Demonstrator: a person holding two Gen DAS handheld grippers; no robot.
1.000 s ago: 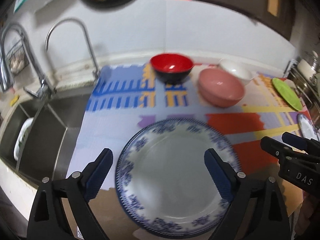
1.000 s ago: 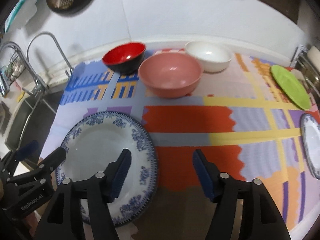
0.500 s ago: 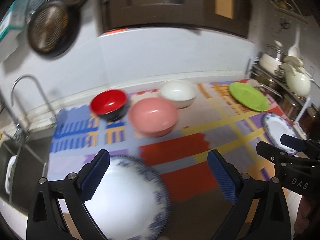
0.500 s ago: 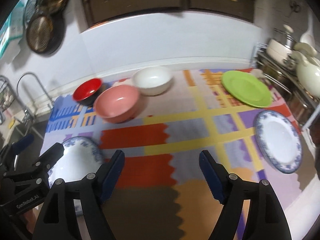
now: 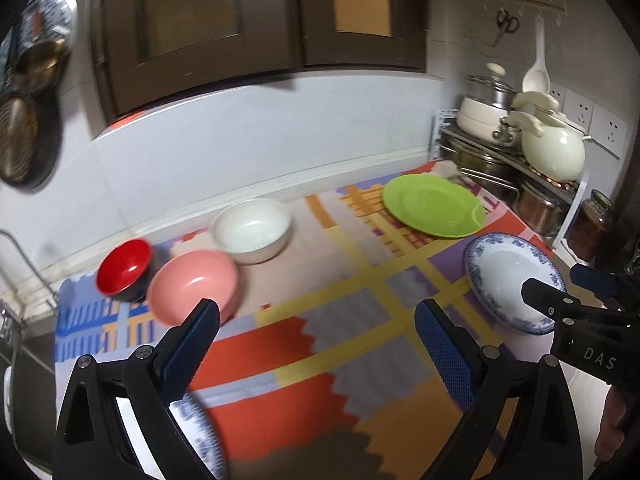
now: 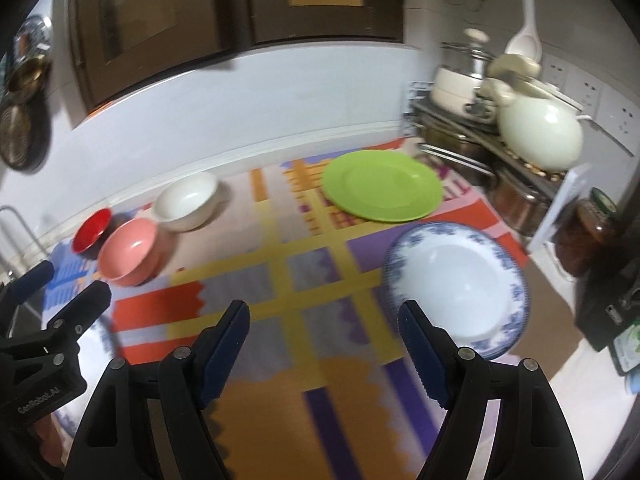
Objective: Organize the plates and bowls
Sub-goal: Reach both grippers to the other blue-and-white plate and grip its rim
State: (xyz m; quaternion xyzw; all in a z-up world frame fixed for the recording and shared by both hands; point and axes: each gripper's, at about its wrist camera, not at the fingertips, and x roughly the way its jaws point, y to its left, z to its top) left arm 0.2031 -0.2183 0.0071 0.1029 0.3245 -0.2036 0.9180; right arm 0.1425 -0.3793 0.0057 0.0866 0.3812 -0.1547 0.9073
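Left wrist view first: the left gripper [image 5: 316, 344] holds its blue-padded fingers [image 5: 192, 346] wide apart with nothing between them, above the patchwork mat of orange, grey, yellow and purple panels [image 5: 320, 344] that covers the tabletop. Just below and left of the left finger, a blue-and-white patterned ceramic plate [image 5: 200, 432] lies flat, half hidden by the gripper body. In the right wrist view the right gripper [image 6: 322, 336] is likewise spread and empty, and a second blue-rimmed white plate [image 6: 456, 288] lies just beyond its right finger, glossy and shallow.

Farther out, left of the fingers, sit three round bowls close together: a matte pink bowl [image 5: 194, 286], a red bowl with a dark outside [image 5: 124, 268] and a glazed white bowl [image 5: 252, 228]. Whether they touch is unclear through the blur. Ahead and right lies a smooth lime-green plate [image 5: 432, 204], near a wire rack with cream pots [image 5: 532, 136].

Nothing looks stacked yet, so the task seems at its start, with both grippers surveying. The next move probably calls for the right fingers to close on the near rim of the blue-rimmed plate; a thin, slick rim lying flat on the mat may need a low, angled approach to get under it.
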